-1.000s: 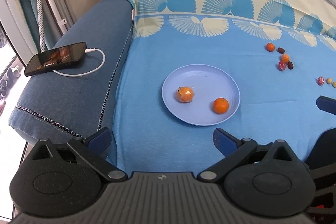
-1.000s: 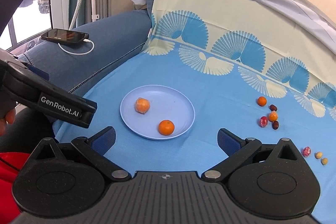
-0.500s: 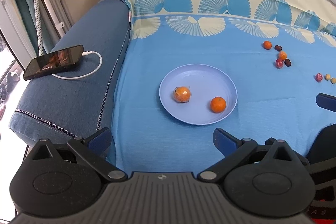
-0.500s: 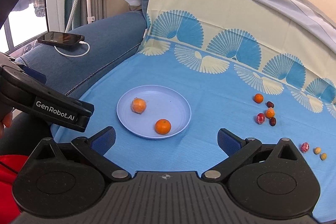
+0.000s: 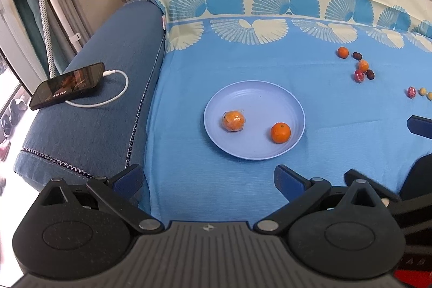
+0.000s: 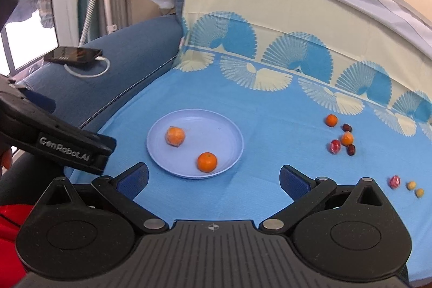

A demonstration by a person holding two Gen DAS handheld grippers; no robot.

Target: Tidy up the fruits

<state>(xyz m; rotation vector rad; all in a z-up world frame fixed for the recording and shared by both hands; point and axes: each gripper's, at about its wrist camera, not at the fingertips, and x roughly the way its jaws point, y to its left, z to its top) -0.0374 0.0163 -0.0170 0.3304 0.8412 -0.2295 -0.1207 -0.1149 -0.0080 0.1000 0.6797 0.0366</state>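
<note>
Both tools gape with nothing held: the left tool point(image 5: 208, 177) and the right tool point(image 6: 214, 176) hover at the near edge of the blue cloth. Over the last second both have drawn back slightly, so the scene looks a little farther off. On the left lies the plate point(image 6: 229, 131), holding a wrapped orange point(image 6: 175, 136) and a bare orange point(image 6: 207, 161). Far right, the loose fruits point(image 6: 340, 138) wait on the cloth, probably next for the right tool.
</note>
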